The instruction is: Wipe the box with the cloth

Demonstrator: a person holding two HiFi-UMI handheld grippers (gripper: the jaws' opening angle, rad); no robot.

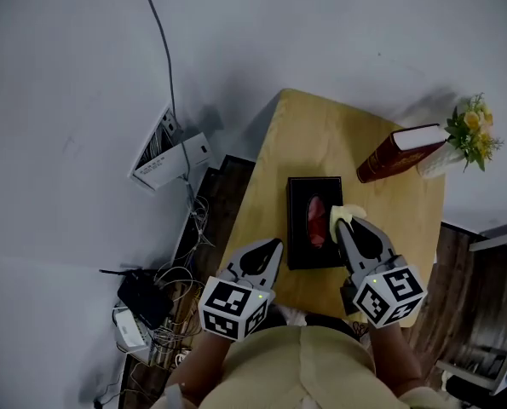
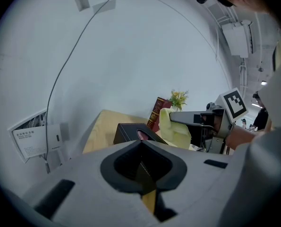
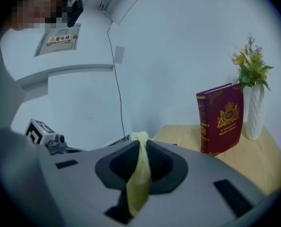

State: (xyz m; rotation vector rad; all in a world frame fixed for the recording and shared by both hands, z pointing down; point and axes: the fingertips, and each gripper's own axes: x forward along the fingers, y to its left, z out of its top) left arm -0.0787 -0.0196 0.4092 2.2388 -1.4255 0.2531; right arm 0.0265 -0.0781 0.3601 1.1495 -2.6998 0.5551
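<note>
Closest to me, my left gripper (image 1: 268,247) has its jaws pressed together on nothing, just off the near left corner of the box (image 1: 304,228). My right gripper (image 1: 345,227) is clamped on the yellow cloth (image 1: 352,213), and a wad of it pokes past the tips at the box's right edge. The black box lies mid-table (image 1: 321,135) with its opening facing up. To wipe well, I'd lay the wad flat on the top, keep the hard tips off it, stroke lengthwise, and brace the box's side with the left gripper so it doesn't slide. Farther back, a red book (image 1: 398,153) and flowers (image 1: 473,130) stand well clear.
</note>
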